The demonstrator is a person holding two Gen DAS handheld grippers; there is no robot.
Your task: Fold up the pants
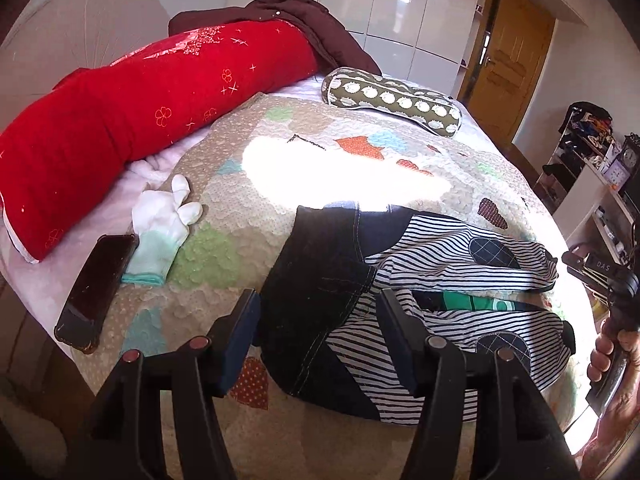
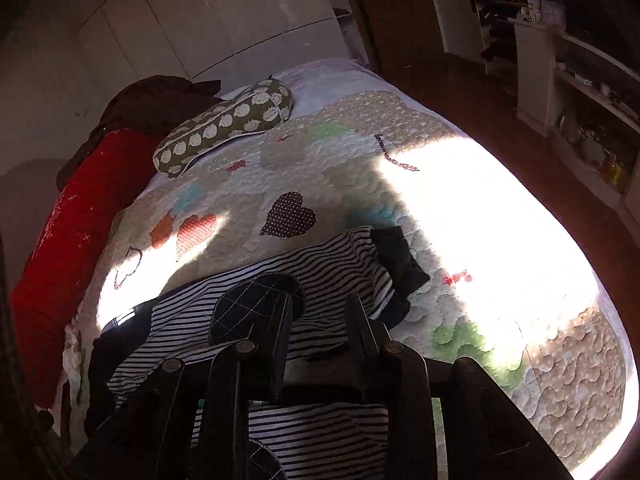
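Note:
The pants (image 1: 420, 304) are striped navy and white with dark denim panels and quilted knee patches. They lie crumpled on the quilted bedspread (image 1: 280, 152). My left gripper (image 1: 318, 320) is open above the dark waist part, its fingers either side of it, holding nothing. In the right wrist view the pants (image 2: 240, 312) lie under my right gripper (image 2: 320, 320). It is open with a moderate gap over the striped cloth near a knee patch (image 2: 256, 306). A dark cuff (image 2: 396, 260) sticks out to the right.
A long red bolster (image 1: 132, 120) and brown blanket (image 1: 312, 24) lie at the bed's left and head. A spotted green pillow (image 1: 396, 100) lies at the far end. A white glove (image 1: 164, 228) and a dark phone (image 1: 96, 288) lie left. Shelves (image 2: 580, 92) stand right.

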